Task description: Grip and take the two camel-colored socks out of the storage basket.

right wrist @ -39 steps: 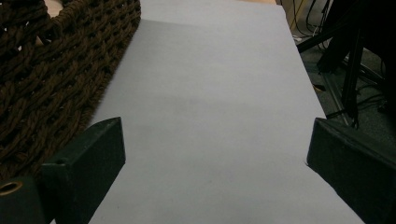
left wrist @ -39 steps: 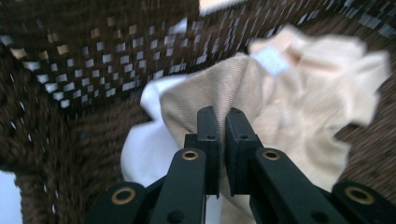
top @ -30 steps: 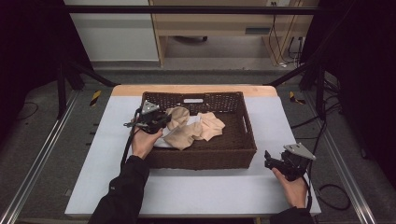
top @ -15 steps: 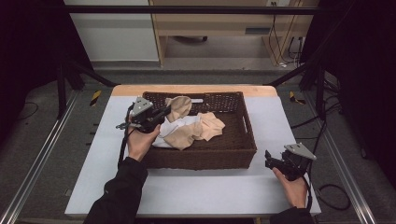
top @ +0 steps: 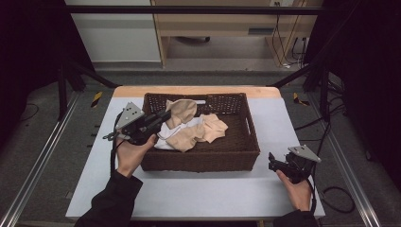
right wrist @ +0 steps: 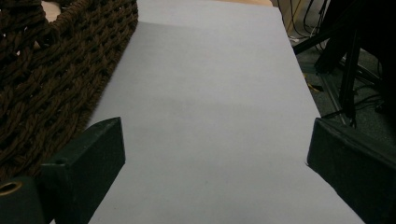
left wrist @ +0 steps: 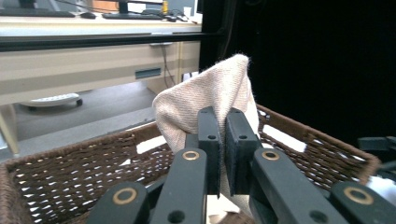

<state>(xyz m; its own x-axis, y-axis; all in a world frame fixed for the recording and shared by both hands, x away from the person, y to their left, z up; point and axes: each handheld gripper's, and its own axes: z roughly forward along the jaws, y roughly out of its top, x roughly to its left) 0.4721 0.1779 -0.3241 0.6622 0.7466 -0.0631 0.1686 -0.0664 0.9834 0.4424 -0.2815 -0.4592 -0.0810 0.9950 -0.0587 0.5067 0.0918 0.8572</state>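
A dark brown wicker basket [top: 203, 160] stands on the white table and holds beige cloths [top: 205, 132] and a white one [top: 166, 135]. My left gripper [top: 164, 115] hangs over the basket's left side, shut on a beige cloth [top: 182, 111] that it lifts by a pinched fold. In the left gripper view that beige cloth [left wrist: 205, 95] rises in a peak between the two closed jaws [left wrist: 223, 128], with the basket's rim [left wrist: 88, 144] behind. My right gripper [top: 273, 161] rests on the table right of the basket, jaws wide apart [right wrist: 215, 140] over bare tabletop.
The table's white top [top: 227, 194] lies free in front and to the right of the basket. A metal rail [top: 42, 156] runs along the floor at left, cables [top: 331, 194] trail at right, and a wooden desk [top: 213, 23] stands beyond the table.
My left gripper has risen and shifted left, drawing the pinched beige cloth up from the pile. The right gripper has stayed where it was.
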